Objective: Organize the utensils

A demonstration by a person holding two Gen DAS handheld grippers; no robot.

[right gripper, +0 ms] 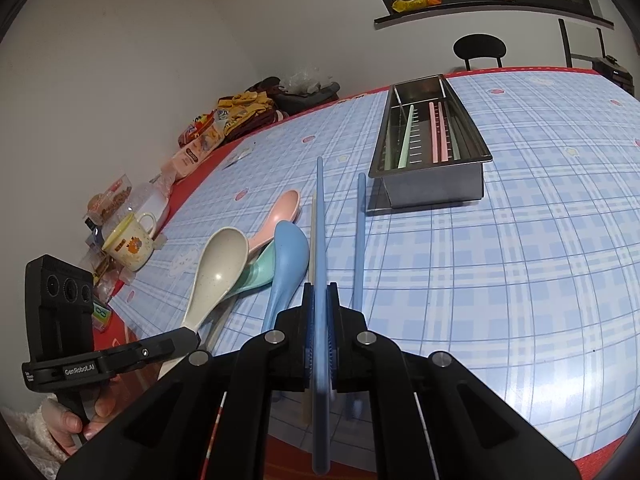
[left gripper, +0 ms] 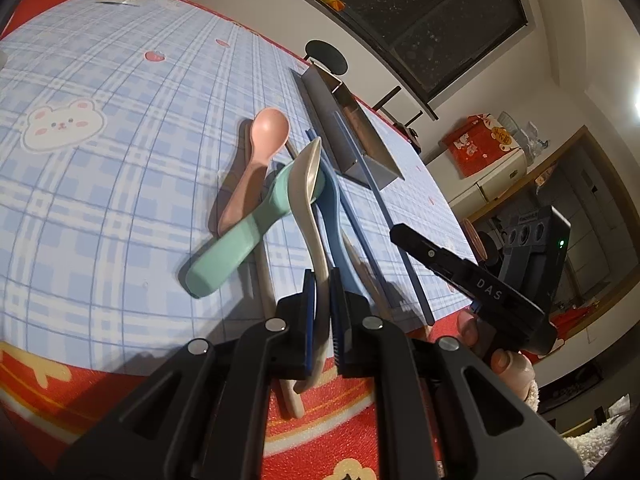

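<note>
With its jaws pinched on the handle of the beige spoon (left gripper: 310,216), the left gripper (left gripper: 322,316) should lift straight up so the bowl clears the green spoon (left gripper: 236,240) and blue spoon (right gripper: 286,268) it leans on, short of the metal utensil box (right gripper: 430,184). Meanwhile the right gripper (right gripper: 319,328), jaws pressed on a blue chopstick (right gripper: 319,216) aimed toward that box, ought to keep it level and slide it in beside the pink chopsticks (right gripper: 436,132). Both grippers sit low at the table's near edge, angled toward the box, left one tilted.
</note>
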